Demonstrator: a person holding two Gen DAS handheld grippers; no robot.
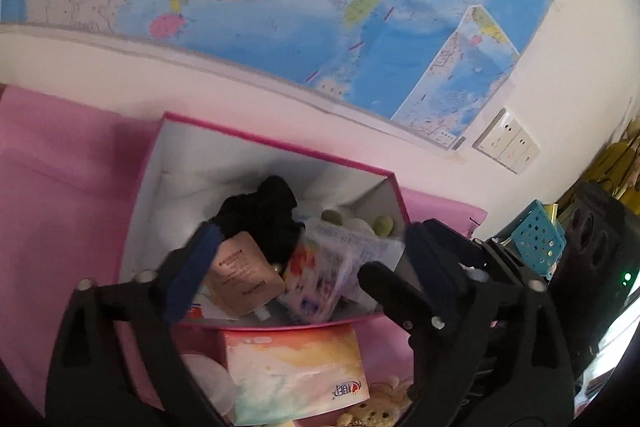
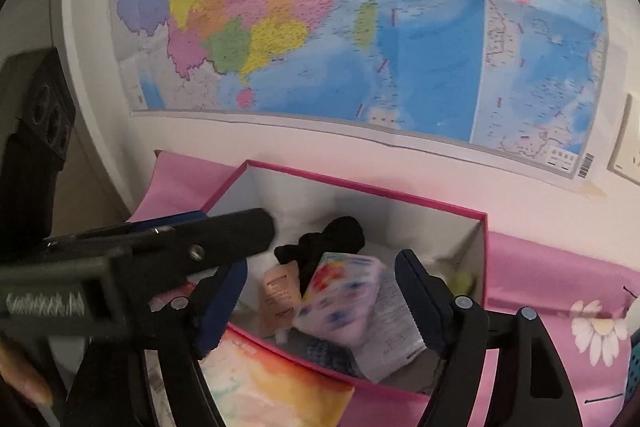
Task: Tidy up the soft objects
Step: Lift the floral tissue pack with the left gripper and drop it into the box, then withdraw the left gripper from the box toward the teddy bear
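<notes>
While both tongs [image 1: 308, 259] [image 2: 320, 301] gape empty, the pink-rimmed box [image 1: 280, 143] stands near the wall.

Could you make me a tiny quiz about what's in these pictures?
1. True or false: the pink-rimmed box is empty.
2. What hangs on the wall behind it? A) mirror B) map C) clock
3. Fill in: neither the left gripper nor the right gripper holds ____.

Key: 1 false, it holds a black cloth and a flowery packet; 2 B, a map; 3 anything.
</notes>
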